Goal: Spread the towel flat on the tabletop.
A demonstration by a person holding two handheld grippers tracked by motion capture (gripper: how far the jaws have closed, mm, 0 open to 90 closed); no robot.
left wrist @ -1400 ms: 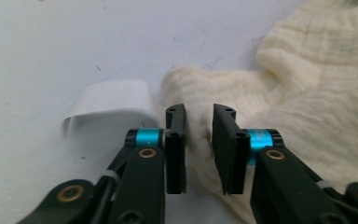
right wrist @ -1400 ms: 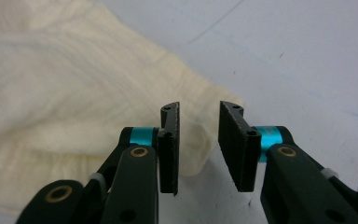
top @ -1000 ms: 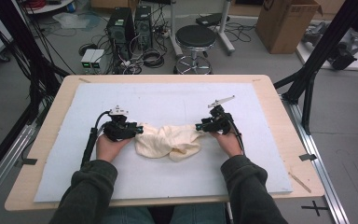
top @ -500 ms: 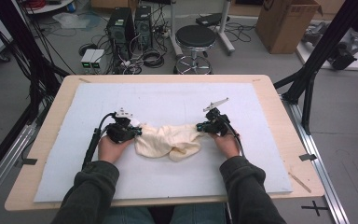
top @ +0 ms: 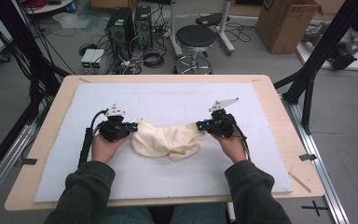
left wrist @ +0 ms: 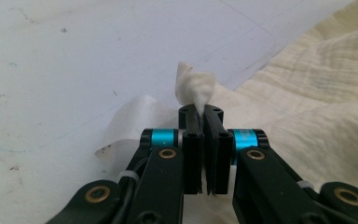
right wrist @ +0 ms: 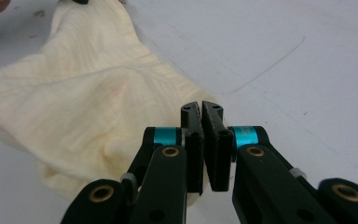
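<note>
Holding the cream cloth [top: 168,140] slung between us, we pinch its near corner in the left claw [left wrist: 200,112], jaws clamped; the right claw [right wrist: 201,109] sits closed at the cloth's opposite end, its bite hidden.

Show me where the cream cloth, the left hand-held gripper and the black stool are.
cream cloth [top: 168,140]: high view, middle of the bunched fabric.
left hand-held gripper [left wrist: 200,112]: left gripper view, between its fingertips pinching a cloth corner.
black stool [top: 195,36]: high view, centre of the seat.
</note>
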